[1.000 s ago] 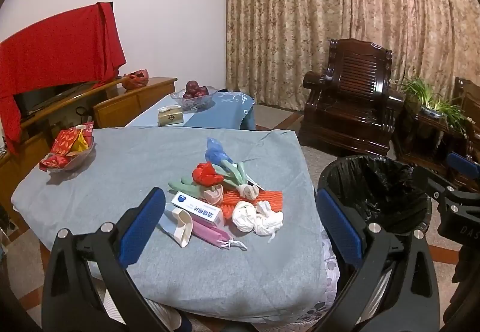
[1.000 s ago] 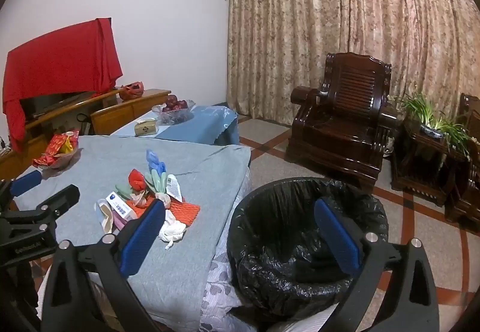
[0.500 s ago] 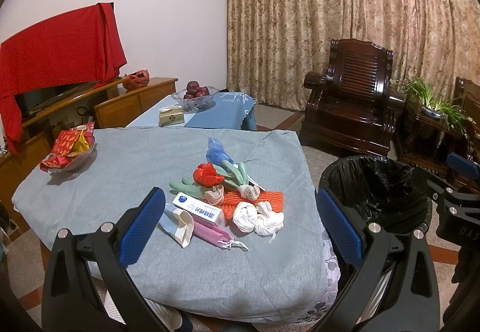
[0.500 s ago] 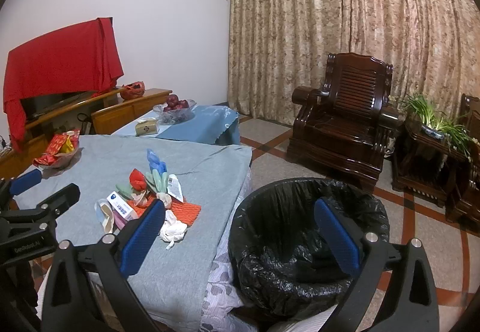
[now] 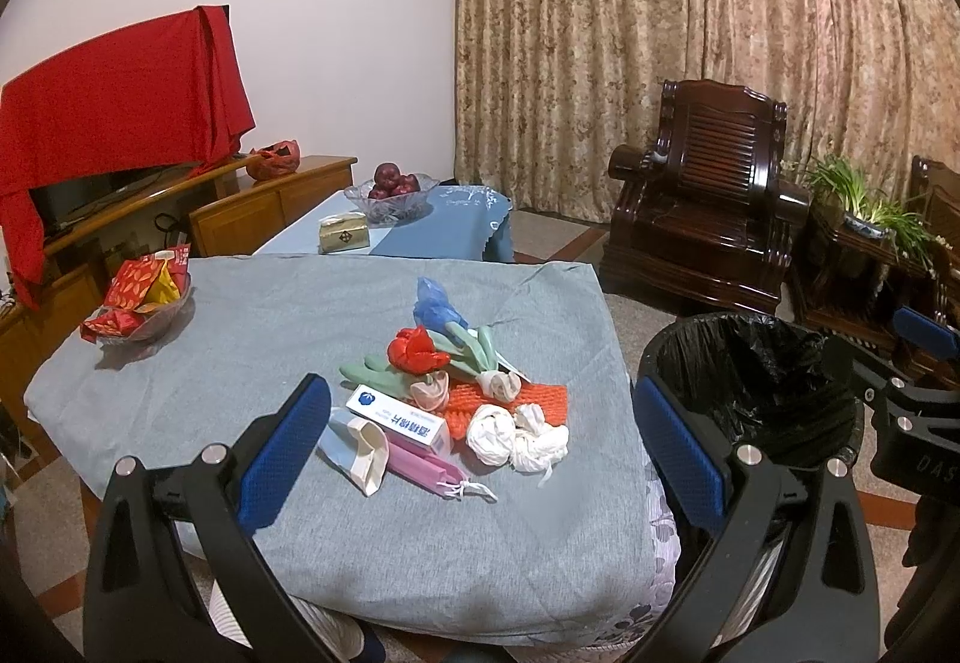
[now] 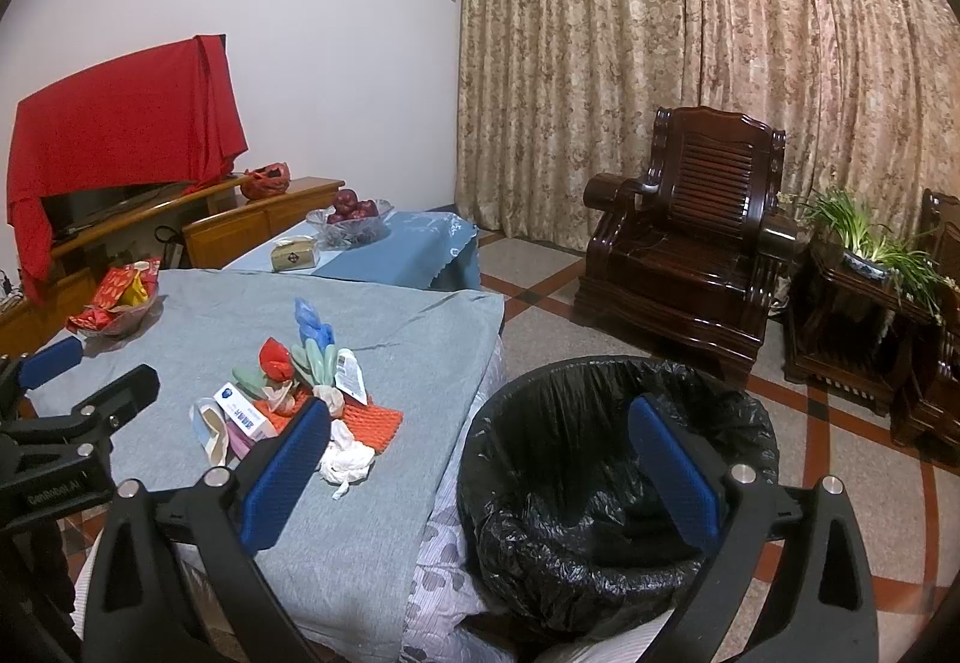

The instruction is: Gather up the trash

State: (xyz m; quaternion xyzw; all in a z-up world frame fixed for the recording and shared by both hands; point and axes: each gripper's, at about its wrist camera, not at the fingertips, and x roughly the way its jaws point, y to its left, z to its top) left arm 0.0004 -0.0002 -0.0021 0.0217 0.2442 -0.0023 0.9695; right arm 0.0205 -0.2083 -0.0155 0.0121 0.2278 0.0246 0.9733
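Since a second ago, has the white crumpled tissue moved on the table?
No. The white crumpled tissue sits against the orange foam net, as before.

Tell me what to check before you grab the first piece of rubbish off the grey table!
1. Left gripper open and empty: ok, jaws wide apart, nothing between them.
2. Right gripper open and empty: ok.
3. Round bin lined with a black plastic bag ready: ok, its mouth is open beside the table; looks empty, though the bottom is dark.
4. Pile of trash within easy sight: ok, crumpled white tissues lie at the near right edge of the pile, next to the bin.
5. Grey tablecloth bare around the pile: ok.
6. Glass bowl of red snack packets out of the way: ok, at the far left corner.
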